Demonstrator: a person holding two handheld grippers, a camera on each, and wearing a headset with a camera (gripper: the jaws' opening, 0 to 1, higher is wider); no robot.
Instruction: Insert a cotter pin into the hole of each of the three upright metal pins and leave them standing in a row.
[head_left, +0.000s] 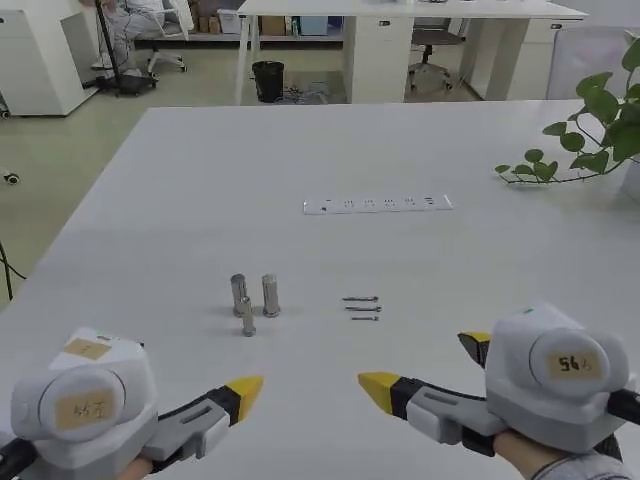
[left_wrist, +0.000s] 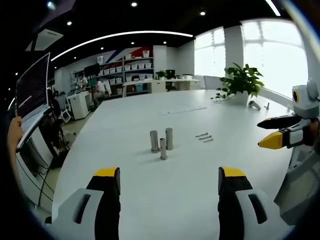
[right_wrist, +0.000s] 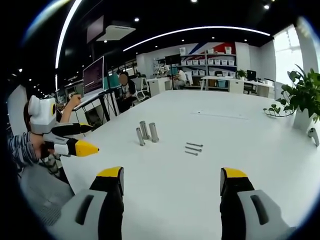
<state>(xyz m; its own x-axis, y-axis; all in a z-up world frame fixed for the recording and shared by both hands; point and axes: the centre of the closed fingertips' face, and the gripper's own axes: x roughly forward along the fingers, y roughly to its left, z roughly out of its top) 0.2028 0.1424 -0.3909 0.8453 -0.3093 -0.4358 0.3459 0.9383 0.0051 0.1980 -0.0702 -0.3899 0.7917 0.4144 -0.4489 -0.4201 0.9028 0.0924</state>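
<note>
- The left gripper (left_wrist: 169, 173) has its jaws spread wide. Between the yellow tips there is only bare table, so it holds nothing.
- The right gripper (right_wrist: 171, 173) is spread wide in the same way, and it also holds nothing.
- In the head view both grippers hang low over the near edge of the white table (head_left: 470, 260), the left one at 7 o'clock and the right one at 5 o'clock. Their yellow tips point toward each other.
- The three metal pins (head_left: 254, 300) stand upright in a tight group, a little to 7 o'clock of the picture's middle. Two stand side by side, and the third, shorter one is just at 6 o'clock of them. They make a triangle, not a row.
- The three cotter pins (head_left: 361, 308) lie flat at 3 o'clock of the metal pins, apart from them. They are parallel, one behind the other.
- Both grippers are well apart from the metal pins and from the cotter pins.
- A white power strip (head_left: 378, 204) lies farther away, at 12 o'clock of the cotter pins.
- A green plant (head_left: 592, 130) stands at 2 o'clock, at the table's far right.
</note>
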